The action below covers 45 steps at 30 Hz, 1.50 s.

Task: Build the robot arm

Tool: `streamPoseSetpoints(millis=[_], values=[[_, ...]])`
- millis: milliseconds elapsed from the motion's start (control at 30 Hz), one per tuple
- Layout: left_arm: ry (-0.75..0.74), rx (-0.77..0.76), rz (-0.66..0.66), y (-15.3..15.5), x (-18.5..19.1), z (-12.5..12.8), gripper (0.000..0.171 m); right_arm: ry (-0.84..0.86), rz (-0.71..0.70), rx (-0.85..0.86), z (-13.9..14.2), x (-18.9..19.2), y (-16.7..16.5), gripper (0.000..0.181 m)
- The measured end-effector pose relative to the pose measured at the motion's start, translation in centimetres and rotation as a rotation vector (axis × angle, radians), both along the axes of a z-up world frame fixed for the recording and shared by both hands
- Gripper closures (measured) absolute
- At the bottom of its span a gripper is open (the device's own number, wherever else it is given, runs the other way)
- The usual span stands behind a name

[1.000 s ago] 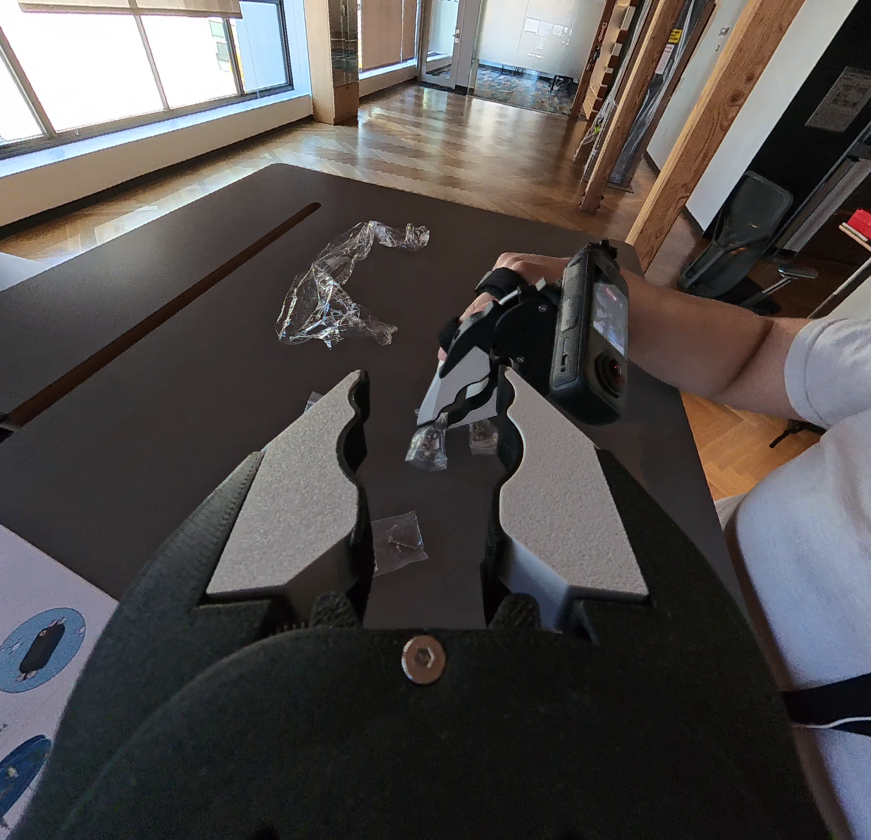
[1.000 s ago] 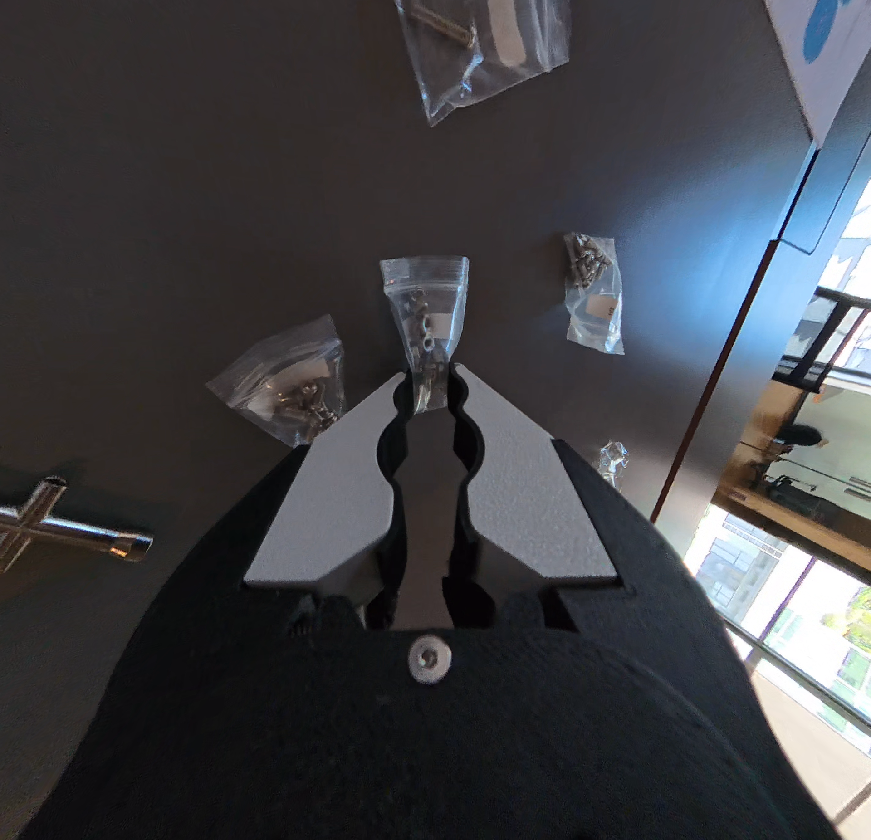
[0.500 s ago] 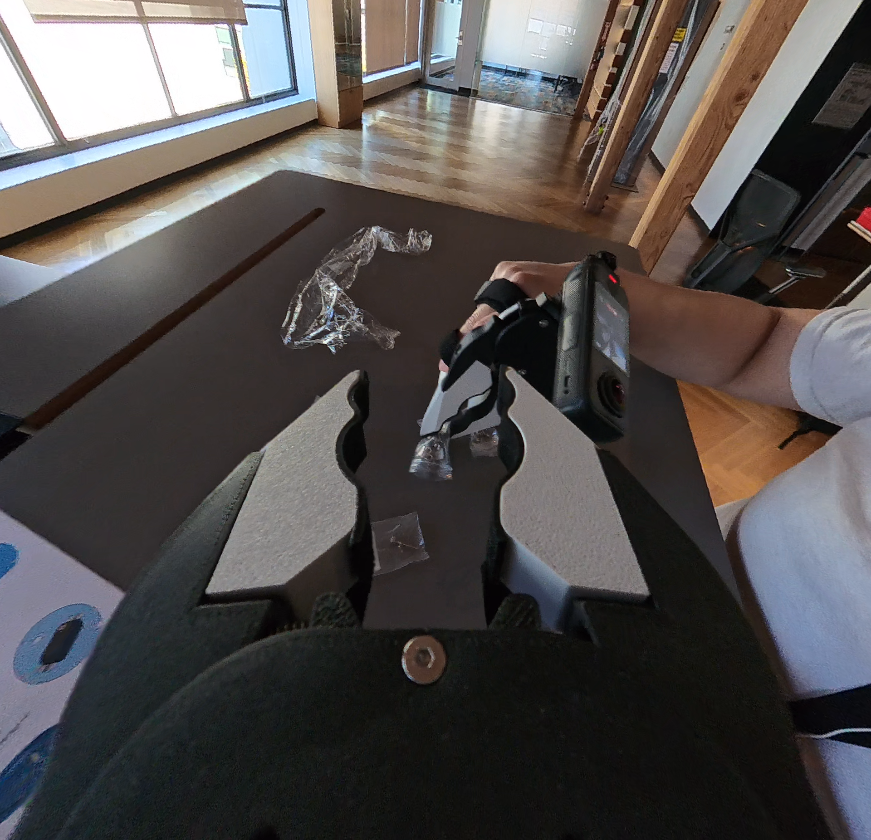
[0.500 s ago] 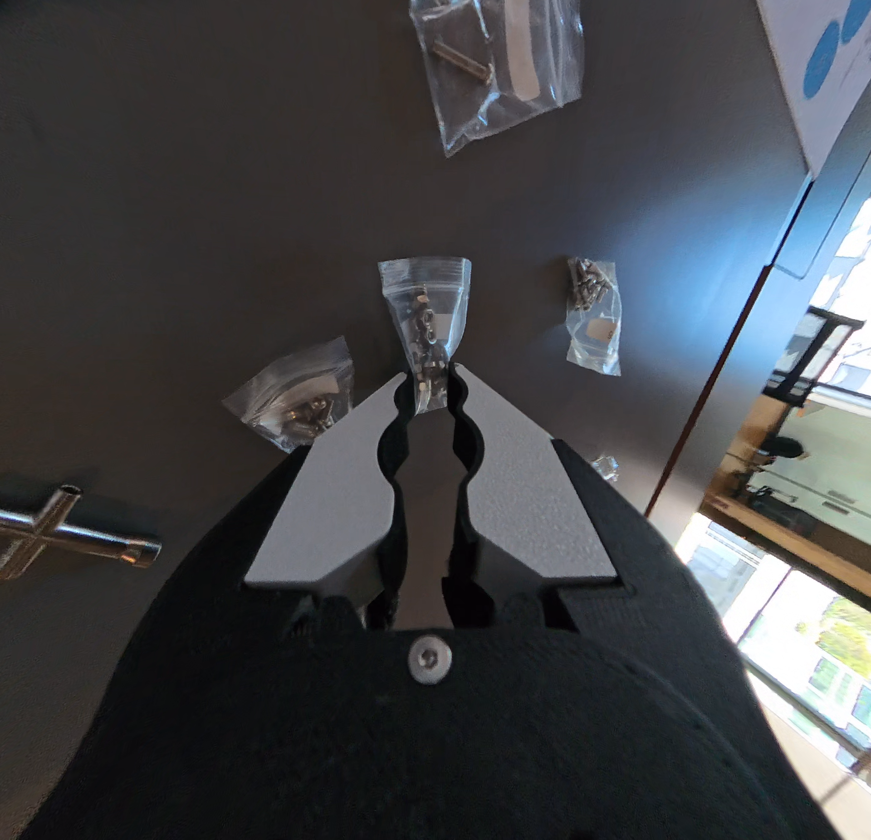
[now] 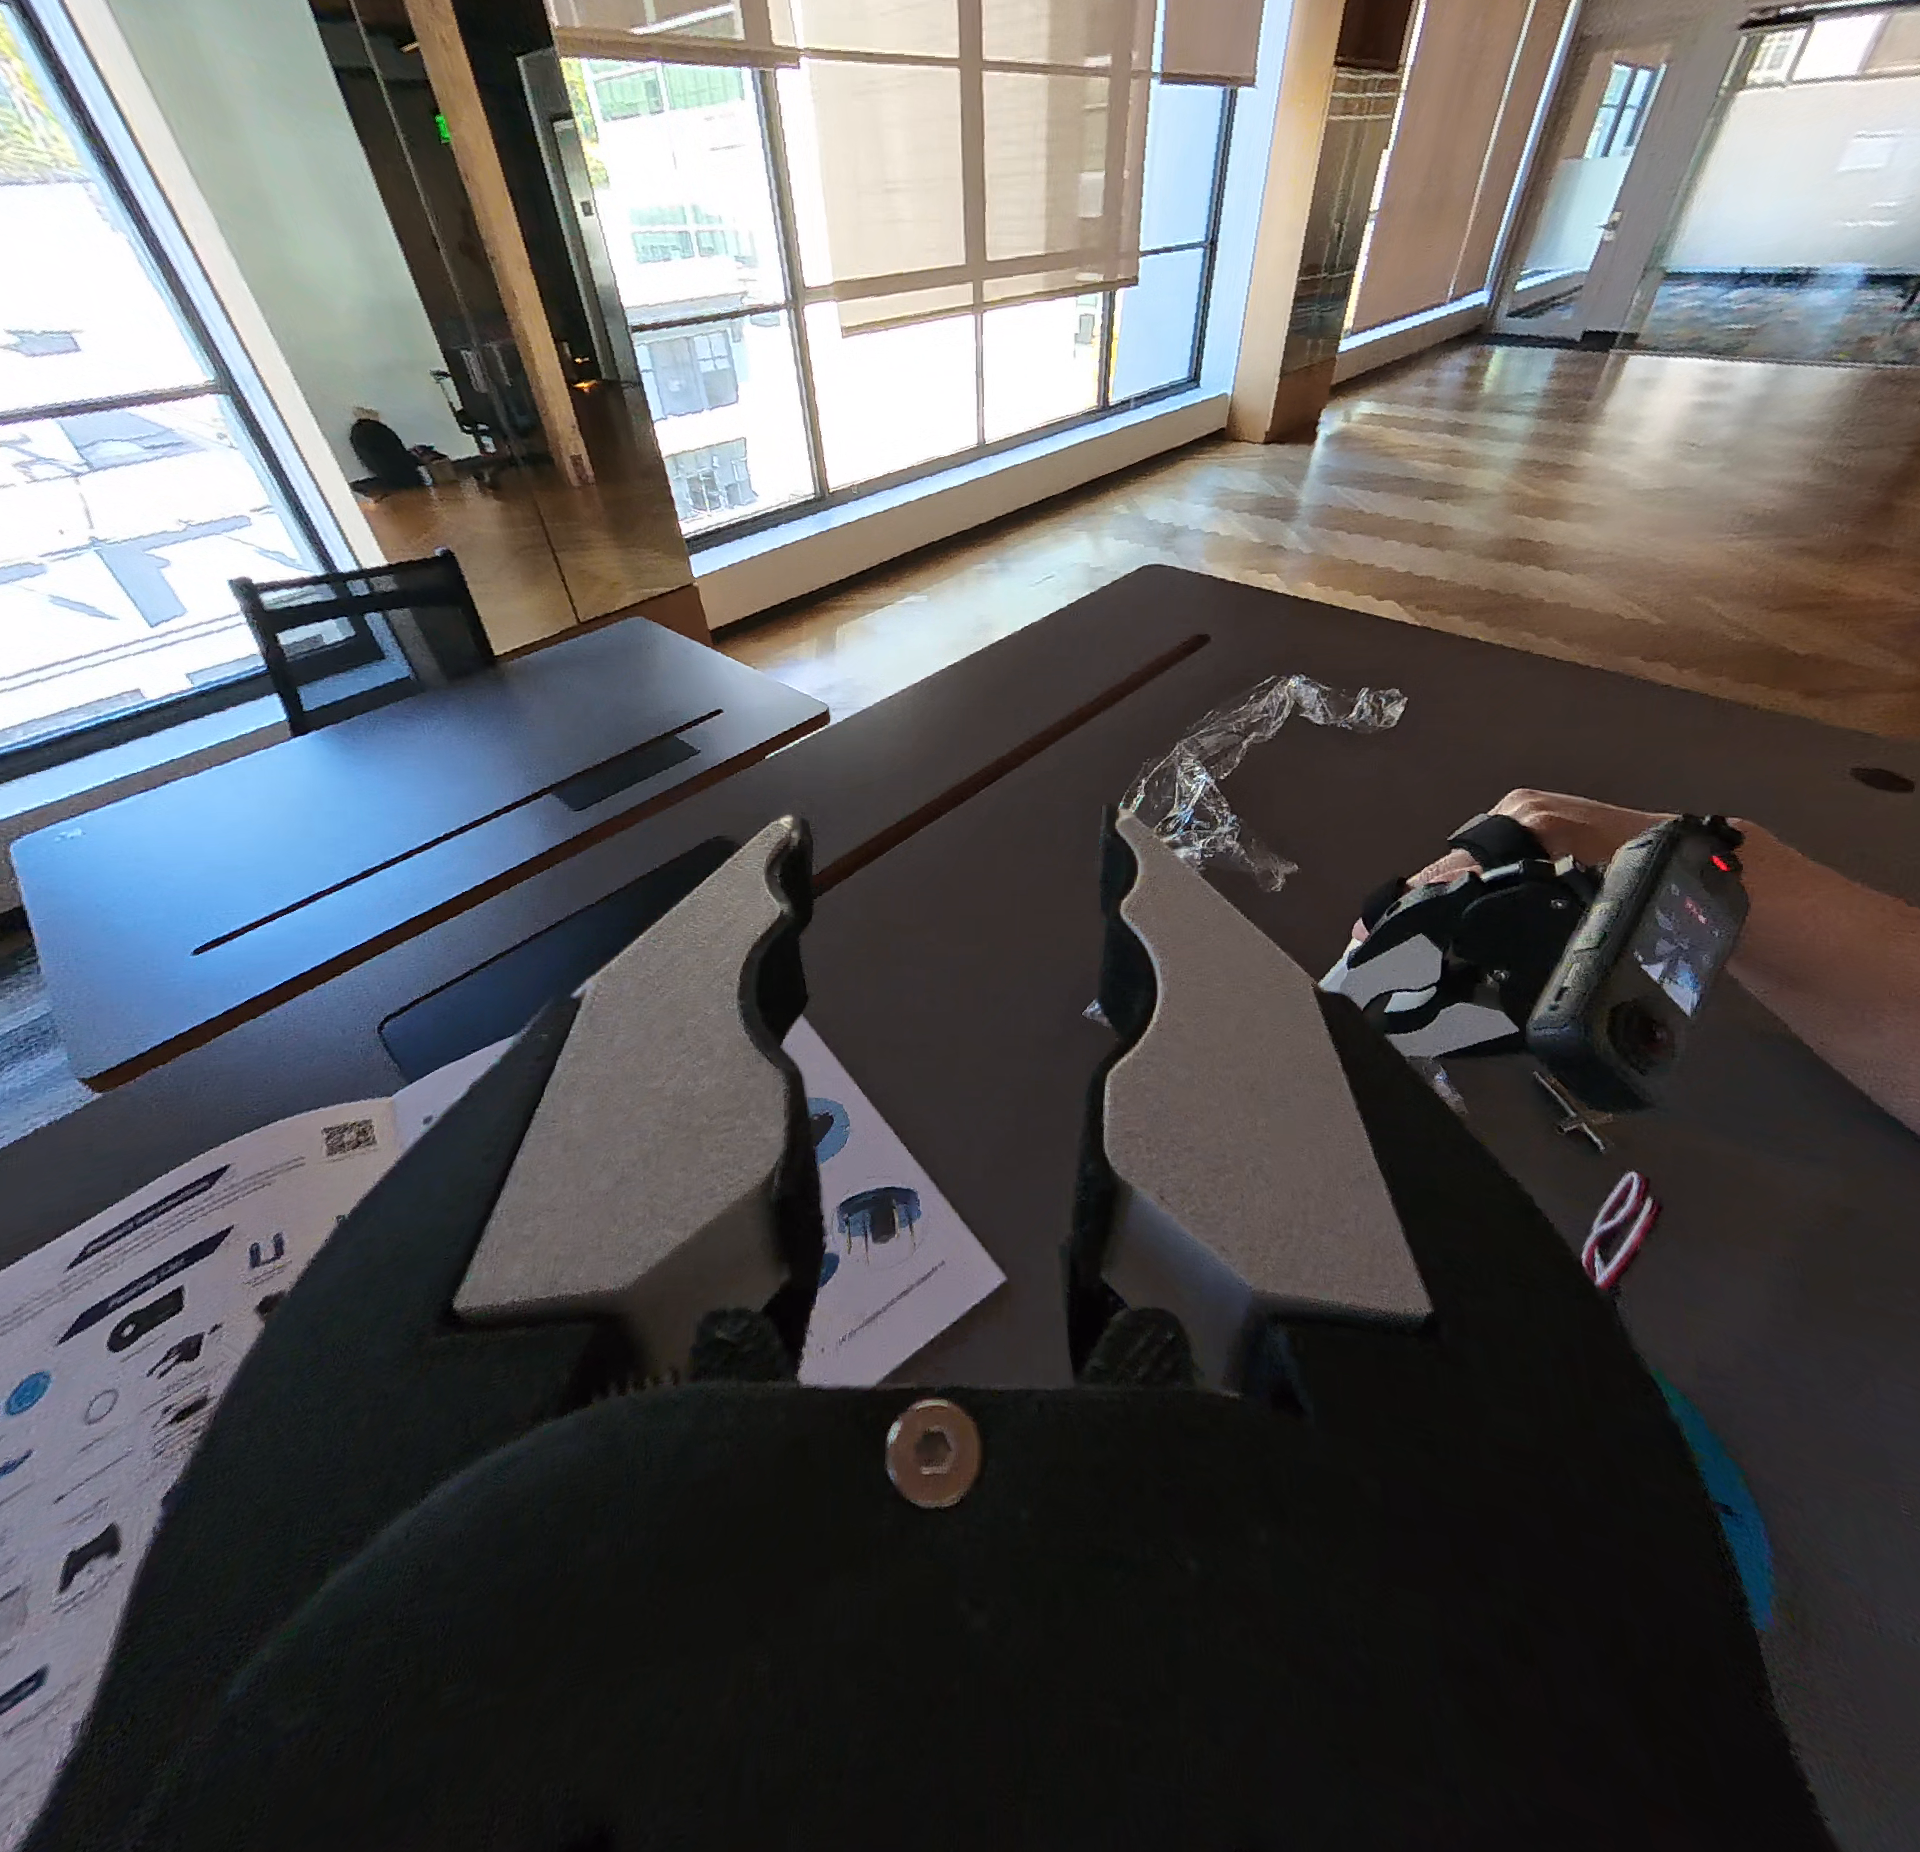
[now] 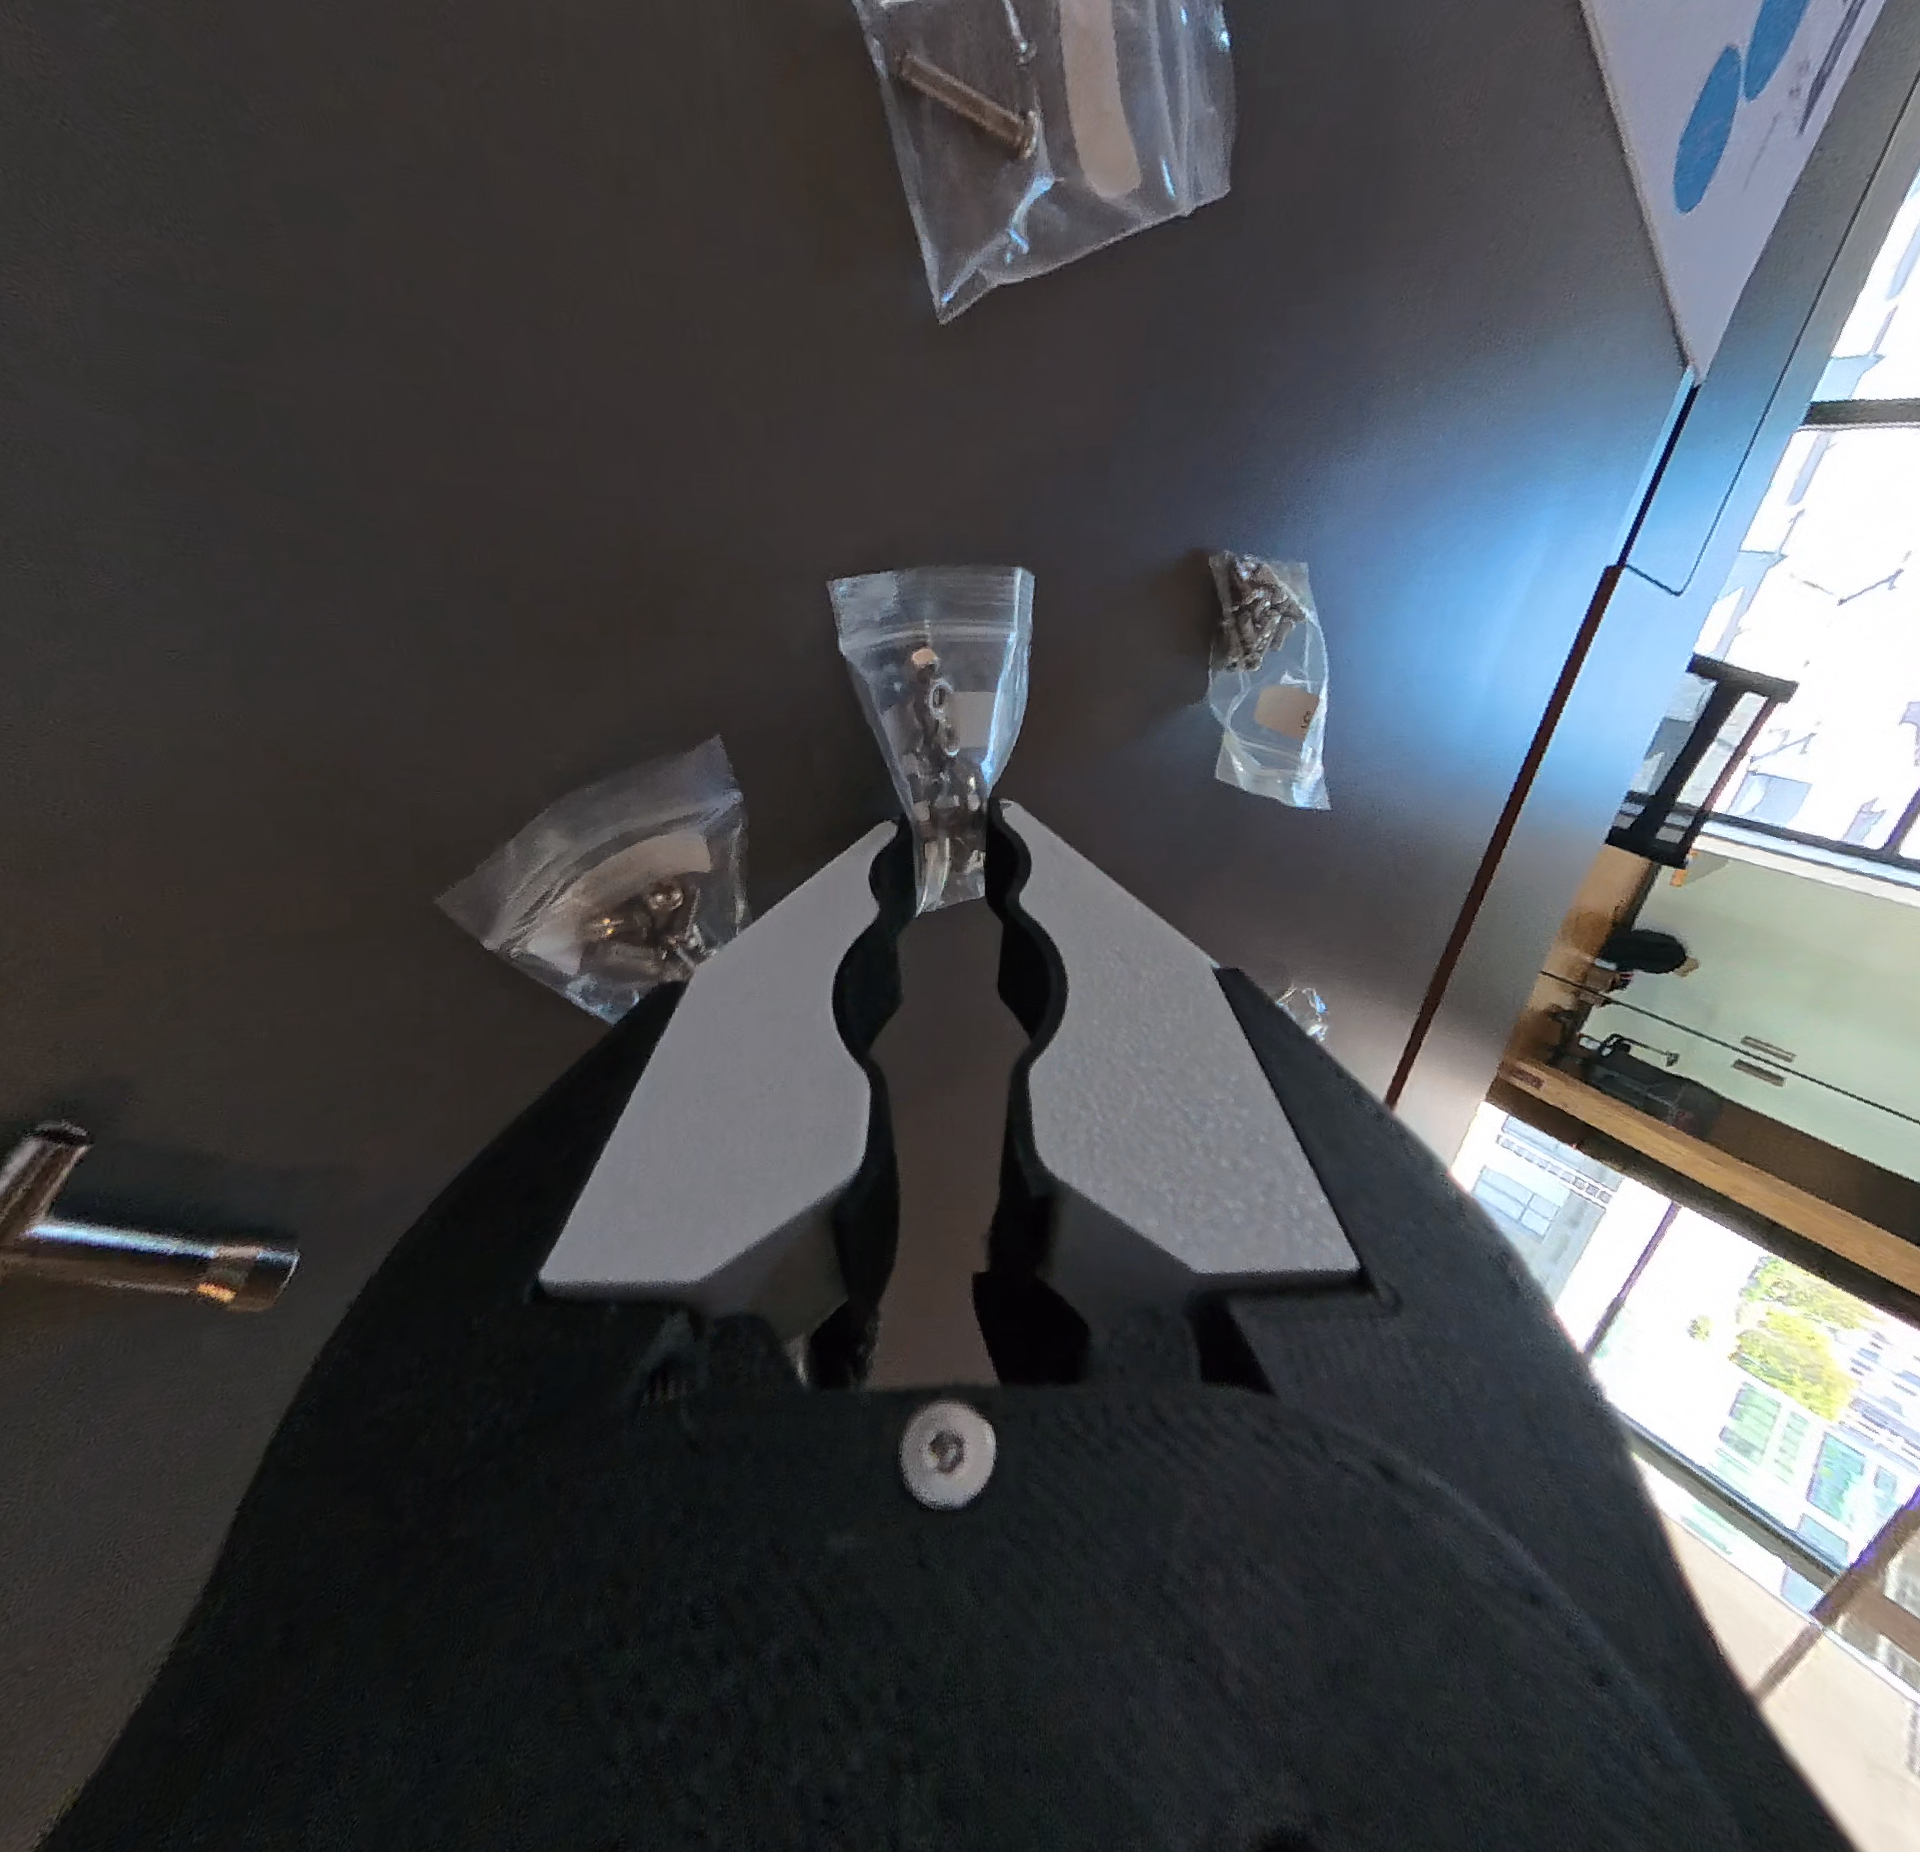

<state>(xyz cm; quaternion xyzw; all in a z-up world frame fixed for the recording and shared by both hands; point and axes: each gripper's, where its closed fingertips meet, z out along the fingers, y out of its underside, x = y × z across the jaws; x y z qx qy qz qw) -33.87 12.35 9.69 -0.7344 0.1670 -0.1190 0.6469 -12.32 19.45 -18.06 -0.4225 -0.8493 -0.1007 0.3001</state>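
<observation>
My right gripper (image 6: 943,828) is shut on a small clear bag of screws (image 6: 937,685) and holds it by its lower end above the dark table (image 6: 416,431). Three more clear hardware bags lie on the table: one at the left (image 6: 623,893), one at the right (image 6: 1270,690), and a larger one with long bolts at the top (image 6: 1049,109). My left gripper (image 5: 954,846) is open and empty, raised over the table near a printed instruction sheet (image 5: 208,1283). The right gripper also shows in the left wrist view (image 5: 1392,981), held by a hand.
A metal cross wrench (image 6: 135,1231) lies at the left of the right wrist view. Crumpled clear plastic wrap (image 5: 1226,774) lies farther back on the table. A red and white wire loop (image 5: 1616,1231) lies near the right edge. A second desk (image 5: 395,815) and chair stand at the left. Some 35 cm of space lies between my two pairs of fingers.
My left gripper has swung left and tilted up, so the windows and instruction sheet now fill its view. The right gripper keeps hold of the screw bag and has shifted slightly.
</observation>
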Motion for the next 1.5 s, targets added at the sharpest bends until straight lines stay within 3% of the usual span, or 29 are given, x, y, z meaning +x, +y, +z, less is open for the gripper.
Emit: streamPoseSetpoints(millis=[333,767,1500], values=[[0.032,-0.070,-0.035,-0.5,1.7,-0.9,0.116,0.041,0.040,-0.016,0.0,0.2,-1.2,0.171],[-0.005,-0.120,-0.081,0.1,2.4,-1.9,0.116,0.009,0.135,0.086,0.0,-0.6,-2.8,0.172],[0.022,-0.160,-0.119,0.3,3.8,-3.1,0.115,0.042,0.098,0.049,-0.1,-0.5,-2.4,0.175]])
